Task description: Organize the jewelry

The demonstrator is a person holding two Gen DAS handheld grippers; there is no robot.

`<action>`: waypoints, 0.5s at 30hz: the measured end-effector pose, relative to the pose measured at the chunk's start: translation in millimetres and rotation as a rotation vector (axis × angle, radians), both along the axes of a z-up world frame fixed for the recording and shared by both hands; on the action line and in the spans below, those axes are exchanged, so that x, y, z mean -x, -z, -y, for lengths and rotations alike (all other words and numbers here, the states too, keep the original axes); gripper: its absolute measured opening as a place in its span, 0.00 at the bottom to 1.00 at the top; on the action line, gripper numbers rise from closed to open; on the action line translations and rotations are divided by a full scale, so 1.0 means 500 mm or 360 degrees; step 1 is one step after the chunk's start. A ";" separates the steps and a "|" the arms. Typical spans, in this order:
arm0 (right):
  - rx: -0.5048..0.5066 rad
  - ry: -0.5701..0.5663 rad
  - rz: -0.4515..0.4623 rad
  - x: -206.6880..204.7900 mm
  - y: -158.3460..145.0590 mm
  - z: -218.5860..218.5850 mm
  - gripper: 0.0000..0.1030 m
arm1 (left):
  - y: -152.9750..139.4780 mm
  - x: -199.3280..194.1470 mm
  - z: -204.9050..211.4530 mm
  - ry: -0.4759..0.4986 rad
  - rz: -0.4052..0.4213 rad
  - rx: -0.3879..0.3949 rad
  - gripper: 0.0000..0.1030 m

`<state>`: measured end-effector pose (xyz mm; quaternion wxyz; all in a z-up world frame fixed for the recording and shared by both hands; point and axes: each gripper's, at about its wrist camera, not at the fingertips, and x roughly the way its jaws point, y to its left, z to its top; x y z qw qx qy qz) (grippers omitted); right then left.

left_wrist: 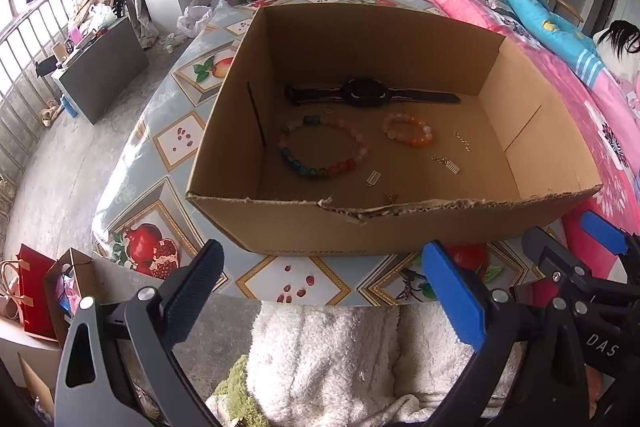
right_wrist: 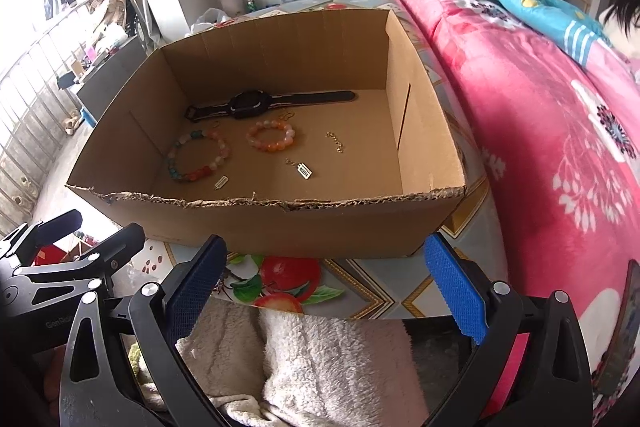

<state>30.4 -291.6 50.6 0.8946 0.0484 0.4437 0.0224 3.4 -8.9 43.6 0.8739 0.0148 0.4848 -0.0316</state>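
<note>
- Two views, left wrist first: the left gripper [left_wrist: 324, 295] hangs before the counter [left_wrist: 168, 143] with fingers [left_wrist: 452, 299] spread wide, pinching nothing. A cardboard box [left_wrist: 400, 231] on the counter holds a black watch [left_wrist: 364, 94] along its far wall, a multicoloured bead bracelet [left_wrist: 324, 151] and an orange bead bracelet [left_wrist: 408, 130] nearer.
- Right wrist: the right gripper [right_wrist: 326, 293] also has its fingers [right_wrist: 454, 295] spread and empty. A small chain [right_wrist: 335, 142] and a tag charm [right_wrist: 304, 171] lie on the box floor, apart. A pink blanket [right_wrist: 540, 131] lies right of the box.

Left gripper [left_wrist: 324, 297], right gripper [right_wrist: 326, 291]: black plastic frames, silver rivets, blue textured finger pads [right_wrist: 454, 287], white "DAS" lettering.
</note>
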 end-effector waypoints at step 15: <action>-0.0003 0.0015 -0.0052 -0.014 0.008 0.005 0.92 | 0.015 -0.020 0.000 0.0002 -0.0053 0.0010 0.94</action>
